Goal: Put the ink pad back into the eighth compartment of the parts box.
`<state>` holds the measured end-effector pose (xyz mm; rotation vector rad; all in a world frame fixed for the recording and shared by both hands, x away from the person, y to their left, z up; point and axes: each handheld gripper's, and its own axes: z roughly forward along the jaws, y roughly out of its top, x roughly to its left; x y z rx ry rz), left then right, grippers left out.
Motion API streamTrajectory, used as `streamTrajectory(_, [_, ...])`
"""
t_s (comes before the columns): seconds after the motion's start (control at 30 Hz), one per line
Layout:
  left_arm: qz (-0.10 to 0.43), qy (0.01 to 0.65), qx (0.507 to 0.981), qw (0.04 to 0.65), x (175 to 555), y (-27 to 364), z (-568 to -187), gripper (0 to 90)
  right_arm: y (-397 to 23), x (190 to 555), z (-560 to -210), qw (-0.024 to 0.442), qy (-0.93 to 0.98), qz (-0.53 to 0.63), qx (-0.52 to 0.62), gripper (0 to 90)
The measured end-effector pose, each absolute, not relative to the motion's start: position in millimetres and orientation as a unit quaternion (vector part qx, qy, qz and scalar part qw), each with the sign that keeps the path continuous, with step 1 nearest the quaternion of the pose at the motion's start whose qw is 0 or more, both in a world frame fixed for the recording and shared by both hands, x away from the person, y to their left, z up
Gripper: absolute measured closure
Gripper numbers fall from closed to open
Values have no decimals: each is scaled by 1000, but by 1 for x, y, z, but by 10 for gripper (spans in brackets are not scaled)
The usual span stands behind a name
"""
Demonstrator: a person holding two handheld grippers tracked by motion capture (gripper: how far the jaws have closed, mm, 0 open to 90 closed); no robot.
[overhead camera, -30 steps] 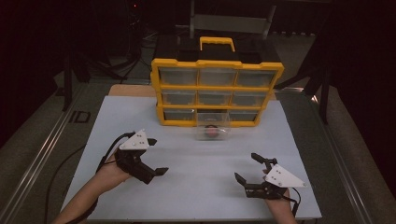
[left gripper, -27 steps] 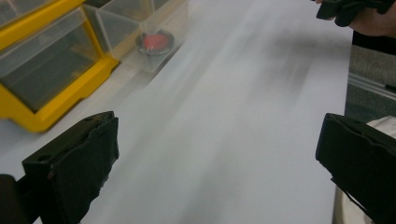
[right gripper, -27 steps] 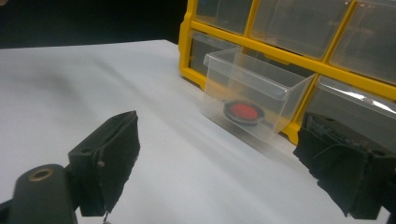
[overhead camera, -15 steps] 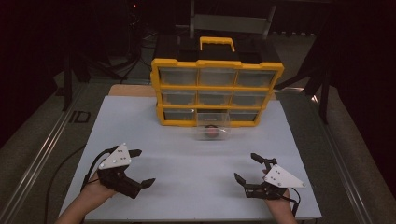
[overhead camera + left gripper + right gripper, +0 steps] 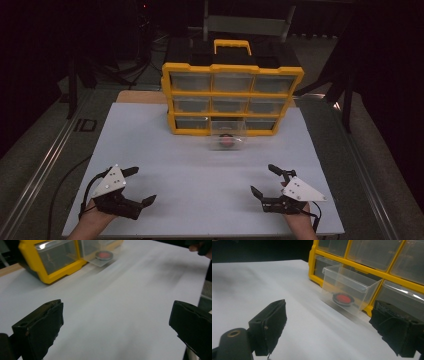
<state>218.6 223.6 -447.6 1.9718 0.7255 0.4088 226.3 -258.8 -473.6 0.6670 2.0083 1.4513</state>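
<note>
A yellow organizer (image 5: 232, 95) with clear drawers stands at the back of the white table (image 5: 190, 175). Its bottom middle drawer (image 5: 228, 136) is pulled out, and a round red disc (image 5: 227, 142) lies inside it; the disc (image 5: 343, 299) and the drawer (image 5: 348, 291) also appear in the right gripper view, the disc (image 5: 104, 255) in the left gripper view. My left gripper (image 5: 136, 186) rests open near the front left of the table, holding nothing. My right gripper (image 5: 264, 180) stands open at the front right, also with nothing between its black fingers (image 5: 269, 325).
A black and yellow carry handle (image 5: 232, 46) tops the organizer. The table's front edge lies just behind both hands. A metal rail (image 5: 45, 165) runs along the left side, and dark floor surrounds the table.
My left gripper has drawn back toward the front left corner of the table. The right gripper has stayed in place.
</note>
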Motion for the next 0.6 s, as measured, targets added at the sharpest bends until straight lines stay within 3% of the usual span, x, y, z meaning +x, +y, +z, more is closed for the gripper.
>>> streamTrajectory(0.6, [228, 363, 767, 477, 212, 240, -488, 2, -260, 226, -474, 283, 751, 542, 251, 129])
